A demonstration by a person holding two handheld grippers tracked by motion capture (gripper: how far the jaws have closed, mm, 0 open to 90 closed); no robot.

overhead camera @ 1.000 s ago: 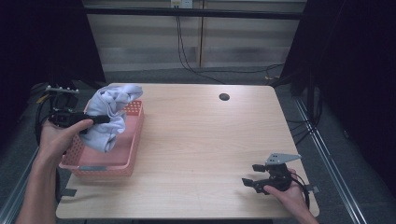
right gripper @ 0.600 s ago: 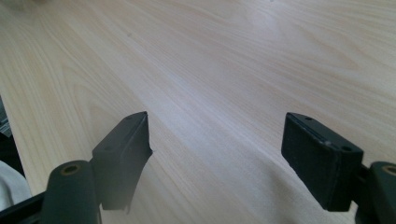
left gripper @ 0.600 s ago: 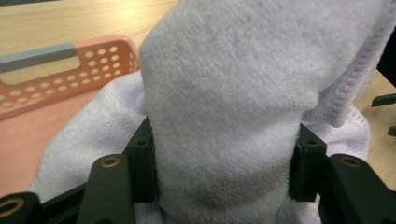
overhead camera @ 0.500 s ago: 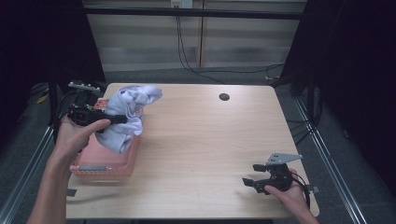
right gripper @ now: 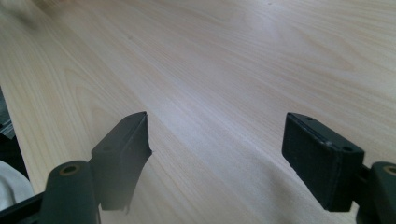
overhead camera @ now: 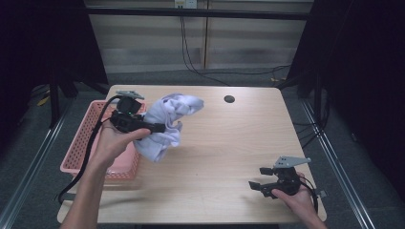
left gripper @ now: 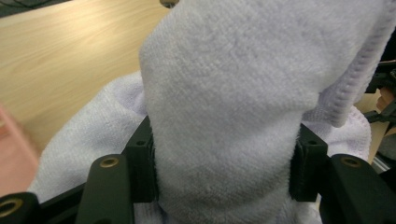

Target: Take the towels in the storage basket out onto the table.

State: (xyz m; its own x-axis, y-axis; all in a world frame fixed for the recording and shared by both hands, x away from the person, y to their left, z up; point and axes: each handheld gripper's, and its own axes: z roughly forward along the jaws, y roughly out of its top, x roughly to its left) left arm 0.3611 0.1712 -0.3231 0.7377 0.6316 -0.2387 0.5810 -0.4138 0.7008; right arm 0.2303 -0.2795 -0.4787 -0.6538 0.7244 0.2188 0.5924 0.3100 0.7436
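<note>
Carrying a pale lilac towel [overhead camera: 167, 125] out of the pink basket [overhead camera: 76, 160] was judged to be the step in hand. In the high view, the left gripper [overhead camera: 155, 128] was seen clamped on the bunched towel, which was held clear above the wooden table [overhead camera: 224, 157], just right of the basket at the table's left edge. One end of the towel was draped up and to the right; the other hung down toward the tabletop, and whether it touched the wood could not be told. The right gripper [overhead camera: 255, 186] was seen resting low at the near right corner, well apart from the towel, with its jaws spread and nothing between them. A small dark round hole [overhead camera: 229, 99] was noted at the far side of the table.

In the left gripper view, the towel [left gripper: 224, 102] was seen pressed between the two black jaws, a thick fold of terry cloth being squeezed on both sides, with a stitched hem hanging at the right.

In the right gripper view, the jaws were seen wide apart over bare wood [right gripper: 224, 70], holding nothing.

As a judgement, the next move was thought to call for the towel to be lowered onto the open middle of the table, and for a free hem or corner to be taken by the right gripper so that the cloth could be spread.
</note>
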